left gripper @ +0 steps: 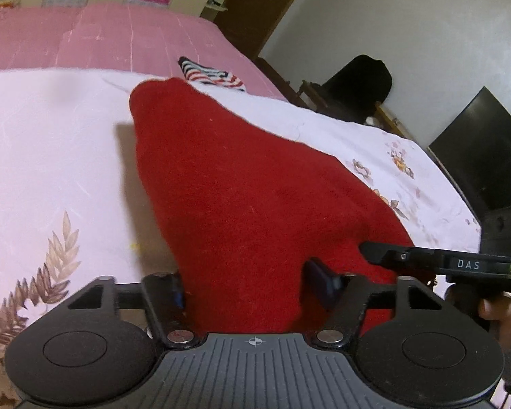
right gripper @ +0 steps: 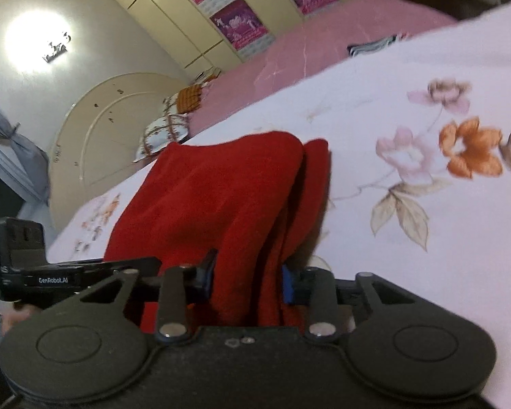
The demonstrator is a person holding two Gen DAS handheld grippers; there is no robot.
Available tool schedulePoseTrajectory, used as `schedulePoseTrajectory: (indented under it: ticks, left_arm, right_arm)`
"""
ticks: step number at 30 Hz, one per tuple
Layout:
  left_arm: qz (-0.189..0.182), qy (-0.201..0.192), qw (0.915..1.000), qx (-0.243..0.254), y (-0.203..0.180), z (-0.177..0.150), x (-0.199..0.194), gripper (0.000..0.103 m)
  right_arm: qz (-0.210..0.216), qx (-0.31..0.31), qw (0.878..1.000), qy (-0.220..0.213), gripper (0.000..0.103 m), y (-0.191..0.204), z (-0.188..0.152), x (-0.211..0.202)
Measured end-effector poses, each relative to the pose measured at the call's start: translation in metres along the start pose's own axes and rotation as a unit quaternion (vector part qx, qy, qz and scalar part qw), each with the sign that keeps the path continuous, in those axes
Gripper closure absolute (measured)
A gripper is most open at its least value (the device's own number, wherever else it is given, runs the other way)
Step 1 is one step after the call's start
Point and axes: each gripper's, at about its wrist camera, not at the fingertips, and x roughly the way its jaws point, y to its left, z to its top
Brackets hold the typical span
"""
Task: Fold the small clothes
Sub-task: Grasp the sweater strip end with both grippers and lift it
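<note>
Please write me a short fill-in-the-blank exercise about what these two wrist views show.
1. The garment between the fingers of both hand-held grippers is ____ in colour.
2. It lies on a pale sheet printed with ____.
3. In the left wrist view, a ____-patterned cloth lies beyond the garment's far end.
4. The cover farther up the bed is ____.

Missing words: red; flowers; striped; pink
</note>
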Motion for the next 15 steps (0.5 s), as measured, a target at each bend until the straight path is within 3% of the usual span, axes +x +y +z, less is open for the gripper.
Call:
schedulePoseTrajectory:
  ticks: [4, 15]
  left_arm:
    - [0.018, -0.002, 0.9989, 0.043, -0.016, 0.006, -0.017, 0.055]
    - [0.020, -0.025, 0.9980, 0.054, -0.031, 0.007, -0.082, 0.058]
  right_arm:
    - [-0.029, -0.024, 0.999, -0.019, 0.072, 0.023, -0.002, -0.010]
    - [-0.024, -0.064, 0.997, -0.041, 0.073, 0.077, -0.007, -0.046]
